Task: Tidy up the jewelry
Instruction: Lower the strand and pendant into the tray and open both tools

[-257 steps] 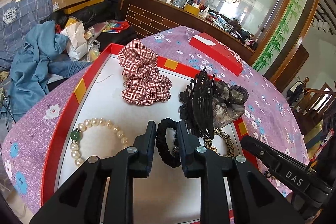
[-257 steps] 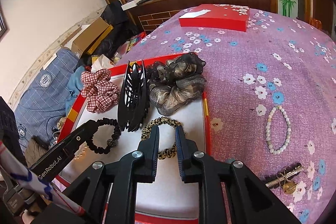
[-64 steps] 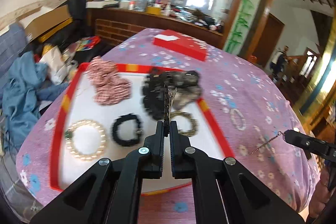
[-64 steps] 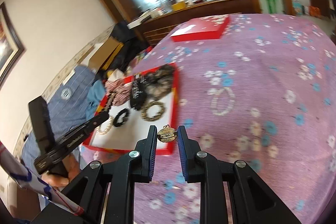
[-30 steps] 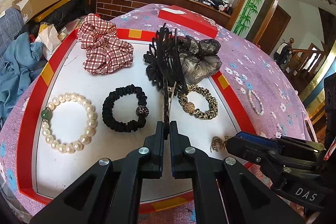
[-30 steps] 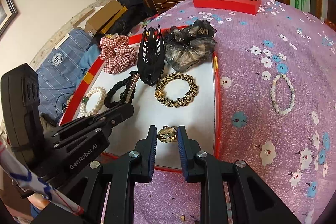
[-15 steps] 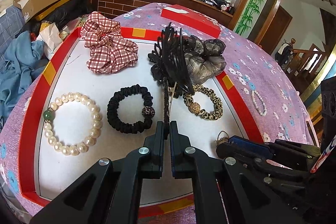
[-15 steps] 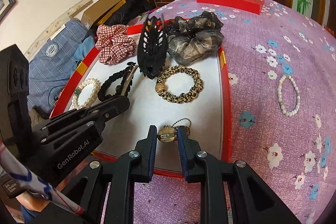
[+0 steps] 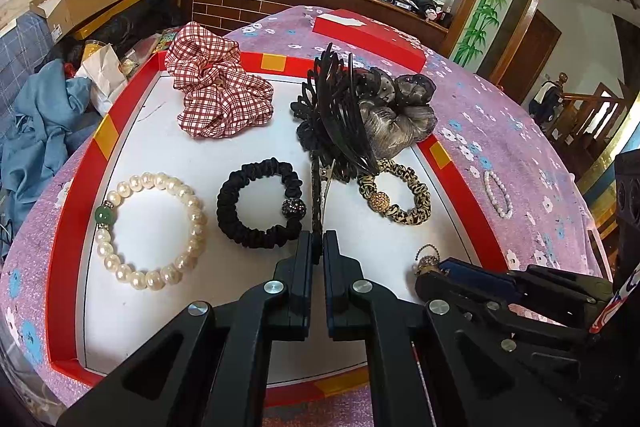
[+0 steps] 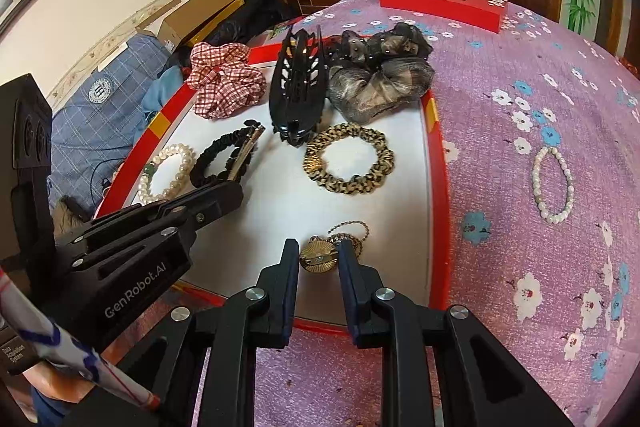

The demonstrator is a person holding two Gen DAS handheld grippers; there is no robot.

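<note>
A red-rimmed white tray (image 9: 64, 239) (image 10: 434, 147) holds a pearl bracelet (image 9: 150, 227), a black scrunchie (image 9: 260, 209), a leopard hair tie (image 9: 396, 193) (image 10: 348, 159), a plaid scrunchie (image 9: 218, 99), a black claw clip (image 10: 298, 87) and a grey scrunchie (image 10: 380, 79). My left gripper (image 9: 318, 241) is shut on a thin hair clip (image 9: 320, 187) (image 10: 246, 151), held over the tray's middle. My right gripper (image 10: 319, 249) is open around a gold pendant with a chain (image 10: 320, 257), which lies on the tray's front right part.
A white bead bracelet (image 10: 554, 183) (image 9: 498, 193) lies on the purple flowered tablecloth (image 10: 520, 87) right of the tray. A red box (image 10: 440, 3) stands at the far side. Clothes and cardboard boxes (image 9: 80, 3) pile up left of the table.
My right gripper has opened and the gold pendant now rests on the tray. My left gripper stays shut on the hair clip, nearly still over the tray.
</note>
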